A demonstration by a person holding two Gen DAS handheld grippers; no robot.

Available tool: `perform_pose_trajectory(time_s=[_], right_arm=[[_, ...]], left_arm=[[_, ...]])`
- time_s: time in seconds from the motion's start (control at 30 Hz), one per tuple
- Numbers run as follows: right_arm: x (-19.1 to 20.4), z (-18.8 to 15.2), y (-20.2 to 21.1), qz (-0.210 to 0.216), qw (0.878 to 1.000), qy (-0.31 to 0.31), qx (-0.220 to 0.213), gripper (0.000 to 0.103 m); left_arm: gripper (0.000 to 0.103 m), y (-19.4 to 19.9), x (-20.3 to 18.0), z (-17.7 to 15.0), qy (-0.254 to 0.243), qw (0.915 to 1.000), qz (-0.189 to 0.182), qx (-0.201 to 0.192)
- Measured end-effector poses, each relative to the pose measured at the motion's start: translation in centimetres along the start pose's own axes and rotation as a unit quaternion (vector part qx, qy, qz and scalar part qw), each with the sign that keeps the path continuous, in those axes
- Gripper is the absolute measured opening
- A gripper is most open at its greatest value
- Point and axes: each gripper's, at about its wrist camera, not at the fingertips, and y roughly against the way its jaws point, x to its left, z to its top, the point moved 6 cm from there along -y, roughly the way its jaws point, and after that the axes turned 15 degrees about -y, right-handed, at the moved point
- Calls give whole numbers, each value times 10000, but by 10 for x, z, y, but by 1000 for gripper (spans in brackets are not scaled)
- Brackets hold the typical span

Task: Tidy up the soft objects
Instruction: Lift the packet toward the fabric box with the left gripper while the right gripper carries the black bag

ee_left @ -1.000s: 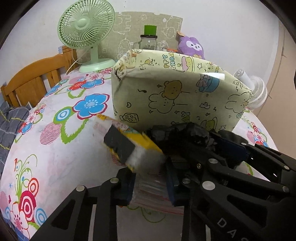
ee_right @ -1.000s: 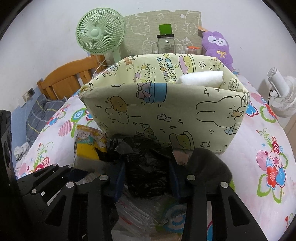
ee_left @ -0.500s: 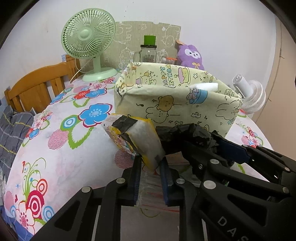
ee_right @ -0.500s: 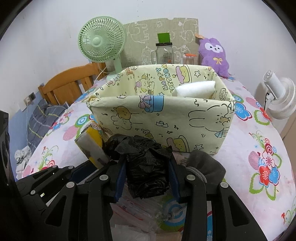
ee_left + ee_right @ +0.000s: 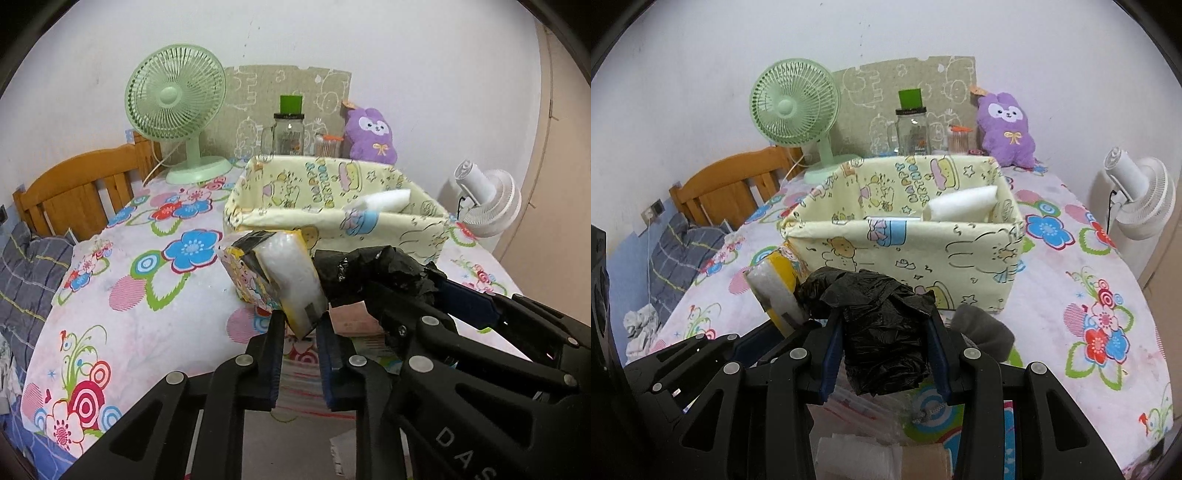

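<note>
A yellow tissue pack (image 5: 284, 273) with a clear white face hangs tilted above the flowered cloth. My left gripper (image 5: 301, 325) pinches its lower corner, jaws still closing on it. My right gripper (image 5: 884, 317) is shut on a crumpled black plastic bag (image 5: 882, 332), which also shows in the left wrist view as the black bag (image 5: 369, 266) right beside the pack. Just behind both stands the cream cartoon-print fabric box (image 5: 905, 254), open-topped, with a white padded roll (image 5: 960, 206) lying inside at the right.
Along the wall stand a green desk fan (image 5: 173, 107), a glass jar (image 5: 288, 133) and a purple plush (image 5: 1008, 125). A white fan (image 5: 1137, 195) is at the right edge. A grey soft item (image 5: 982, 328) and clear packets lie under the grippers. Wooden headboard (image 5: 74, 192) at left.
Both grippers have risen and drawn back from the box, so its inside now shows. The left jaws narrowed onto the tissue pack, which swung from lying aslant to standing more upright.
</note>
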Motion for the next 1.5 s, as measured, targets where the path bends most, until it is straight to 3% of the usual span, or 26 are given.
perform_pose_trajectory(time_s=[0.73, 1.5], right_arm=[[-1, 26, 61, 62, 9985, -109, -538, 44], [3, 67, 54, 65, 9977, -175, -657, 45]], left_arm=[[13, 46, -13, 34, -121, 9988, 51, -482], [5, 36, -6, 71, -233, 9979, 68, -605]])
